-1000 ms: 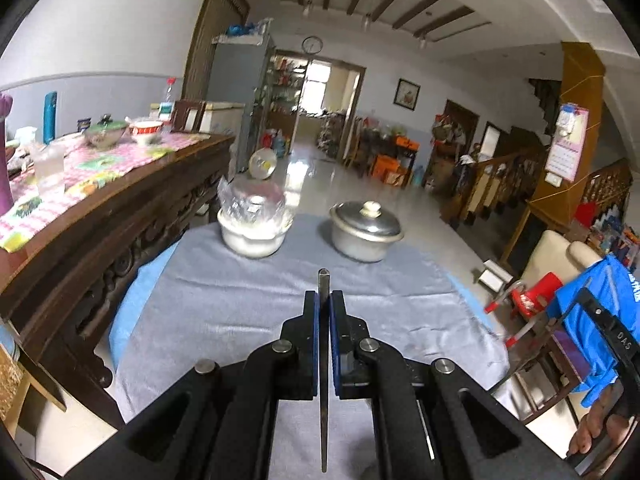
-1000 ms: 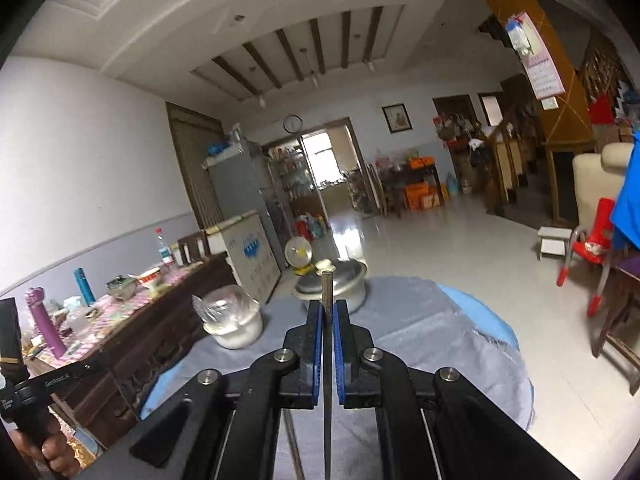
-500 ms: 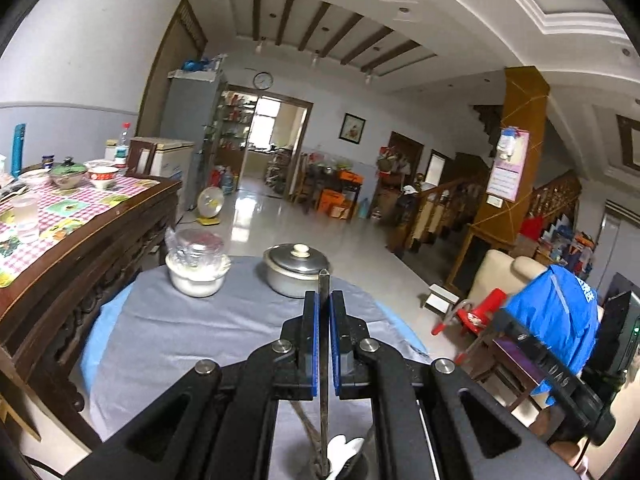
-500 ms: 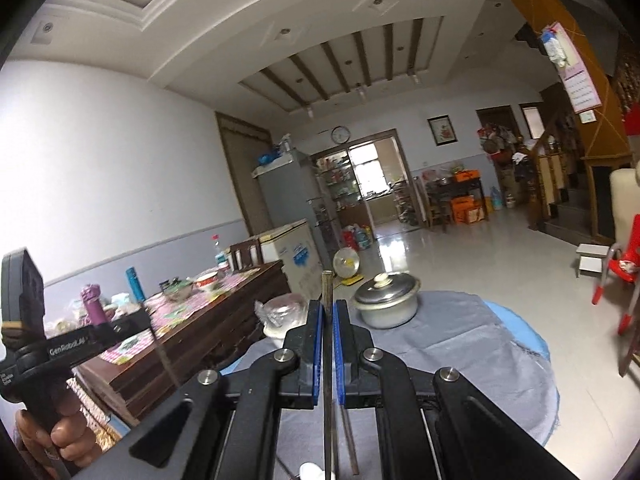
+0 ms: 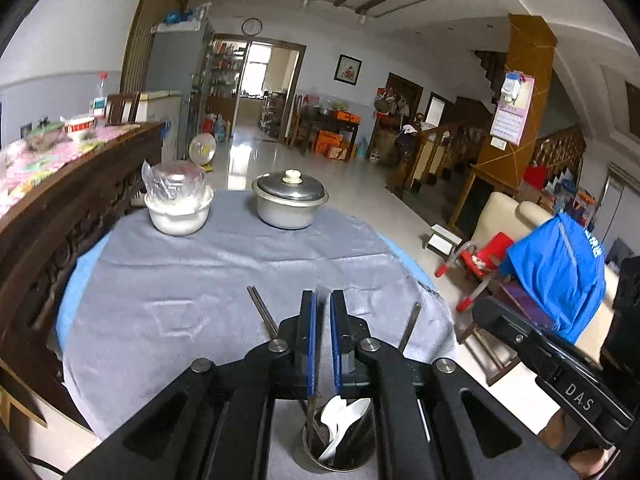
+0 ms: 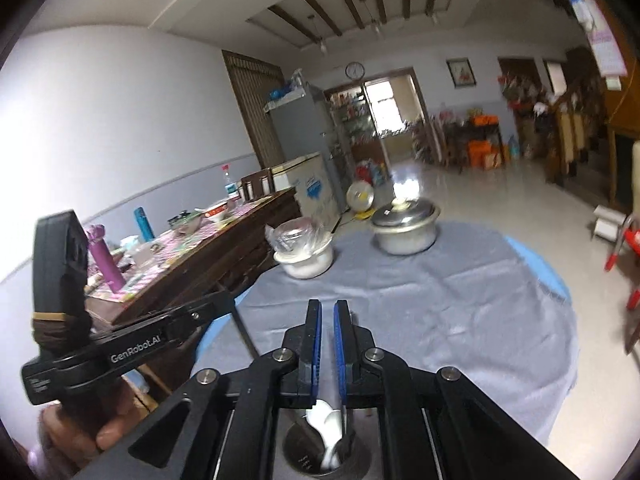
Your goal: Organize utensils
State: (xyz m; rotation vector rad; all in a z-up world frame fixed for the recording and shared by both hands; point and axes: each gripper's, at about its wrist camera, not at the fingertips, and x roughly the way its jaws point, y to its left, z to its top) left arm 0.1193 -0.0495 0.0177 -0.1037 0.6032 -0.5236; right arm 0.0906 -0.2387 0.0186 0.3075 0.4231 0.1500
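Left wrist view is showing the left gripper hovering with its jaws narrowly parted and holding nothing, directly above the metal holder, where a white spoon and upright chopsticks are sitting. Two more chopstick ends are leaning out either side.

Right wrist view is showing the right gripper likewise slightly parted, empty, over the same holder, though blur is probably hiding detail. Both hands are looking equally near.
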